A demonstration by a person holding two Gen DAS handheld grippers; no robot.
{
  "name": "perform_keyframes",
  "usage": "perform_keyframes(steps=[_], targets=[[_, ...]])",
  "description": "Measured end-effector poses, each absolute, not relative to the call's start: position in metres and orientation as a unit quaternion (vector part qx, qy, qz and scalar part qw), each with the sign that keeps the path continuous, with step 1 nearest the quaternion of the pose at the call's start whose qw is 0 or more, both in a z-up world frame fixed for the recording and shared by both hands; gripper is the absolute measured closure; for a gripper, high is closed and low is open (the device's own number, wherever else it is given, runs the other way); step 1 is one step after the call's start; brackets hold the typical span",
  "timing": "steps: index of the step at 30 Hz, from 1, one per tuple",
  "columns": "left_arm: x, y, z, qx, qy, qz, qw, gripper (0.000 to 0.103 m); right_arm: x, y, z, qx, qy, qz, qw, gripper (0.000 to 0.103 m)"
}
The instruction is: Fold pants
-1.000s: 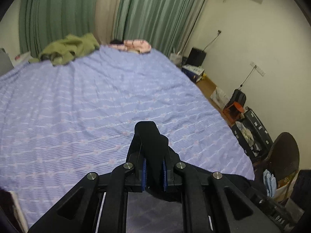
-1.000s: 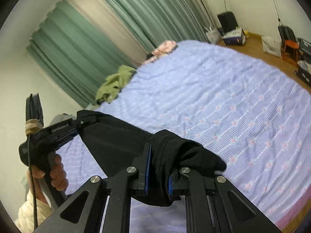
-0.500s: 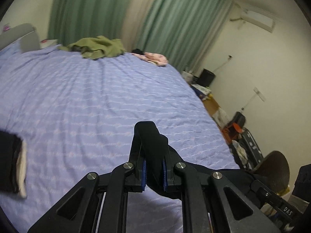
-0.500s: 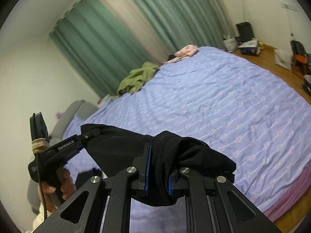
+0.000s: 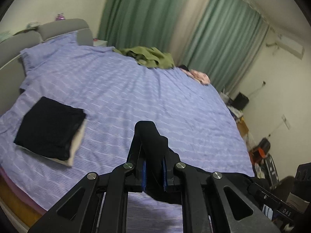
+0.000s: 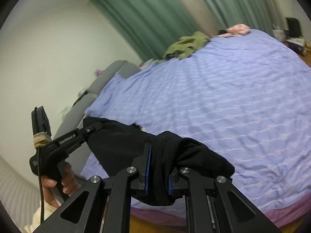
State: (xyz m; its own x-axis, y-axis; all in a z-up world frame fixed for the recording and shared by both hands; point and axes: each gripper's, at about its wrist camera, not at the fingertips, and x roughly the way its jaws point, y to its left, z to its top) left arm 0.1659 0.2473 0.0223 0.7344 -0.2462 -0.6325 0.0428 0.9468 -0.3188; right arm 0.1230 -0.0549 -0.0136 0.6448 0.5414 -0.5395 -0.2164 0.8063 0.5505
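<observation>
My left hand-held gripper (image 5: 153, 171) and right hand-held gripper (image 6: 157, 171) are each clamped on the black pants (image 6: 120, 141), stretched lengthwise between them, above the bed (image 6: 223, 97).

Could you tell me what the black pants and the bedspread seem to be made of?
Black pants: soft matte knit, likely cotton jersey, since it drapes limply with no sheen. Bedspread: thin lilac woven fabric, probably cotton; puckered stripes and fine wrinkles suggest seersucker.
</observation>
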Motion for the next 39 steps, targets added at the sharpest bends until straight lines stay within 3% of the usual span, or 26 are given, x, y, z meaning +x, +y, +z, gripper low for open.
perform_keyframes(steps=[7, 15, 29, 39], targets=[[0.18, 0.357, 0.044, -0.122, 0.326, -0.097, 0.932, 0.09, 0.126, 0.053, 0.0, 0.227, 0.332, 0.228, 0.887, 0.088], [0.236, 0.45, 0.065, -0.089, 0.344, -0.145, 0.923, 0.09, 0.132, 0.164, 0.01, 0.264, 0.315, 0.181, 0.894, 0.088], [0.326, 0.521, 0.077, -0.105, 0.36, -0.16, 0.913, 0.09, 0.198, 0.245, 0.022, 0.263, 0.319, 0.175, 0.894, 0.088], [0.431, 0.554, 0.076, -0.049, 0.384, -0.284, 0.877, 0.09, 0.23, 0.327, 0.023, 0.287, 0.295, 0.06, 0.909, 0.088]])
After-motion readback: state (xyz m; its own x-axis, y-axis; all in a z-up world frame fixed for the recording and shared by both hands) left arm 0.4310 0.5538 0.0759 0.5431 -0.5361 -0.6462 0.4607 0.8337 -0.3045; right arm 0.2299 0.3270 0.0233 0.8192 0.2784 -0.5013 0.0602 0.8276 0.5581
